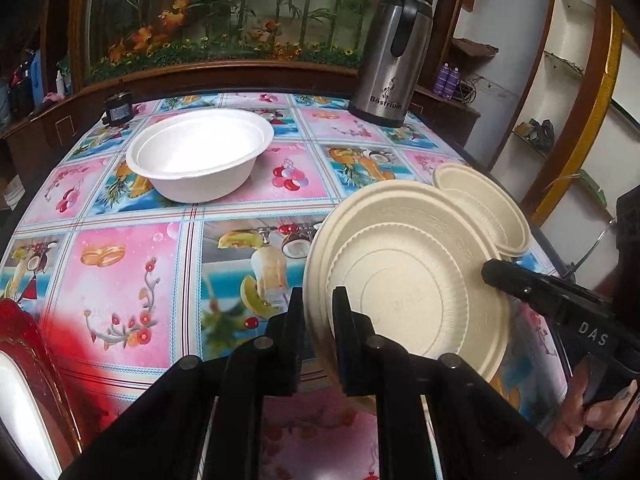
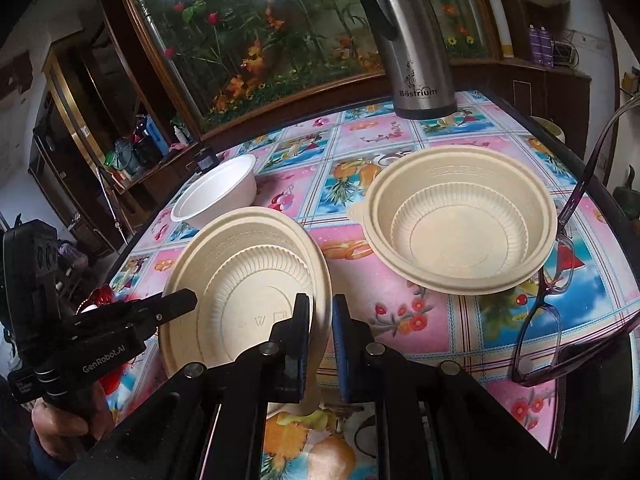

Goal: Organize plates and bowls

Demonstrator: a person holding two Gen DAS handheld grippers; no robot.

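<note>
Both grippers are clamping opposite rim edges of one beige bowl [image 2: 244, 292], tilting it between their fingers, likely for steady carrying. The left gripper [image 1: 318, 320] and right gripper [image 2: 320, 320] are pinching tight; another beige bowl [image 2: 460, 232] is waiting beyond the right fingers.

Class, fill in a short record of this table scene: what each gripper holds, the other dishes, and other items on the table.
left gripper: shut on rim of the tilted beige bowl
right gripper: shut on the opposite rim of that bowl
second beige bowl: upright on tablecloth
white bowl: upright, apart
flask: standing at far edge
glasses: right side
</note>
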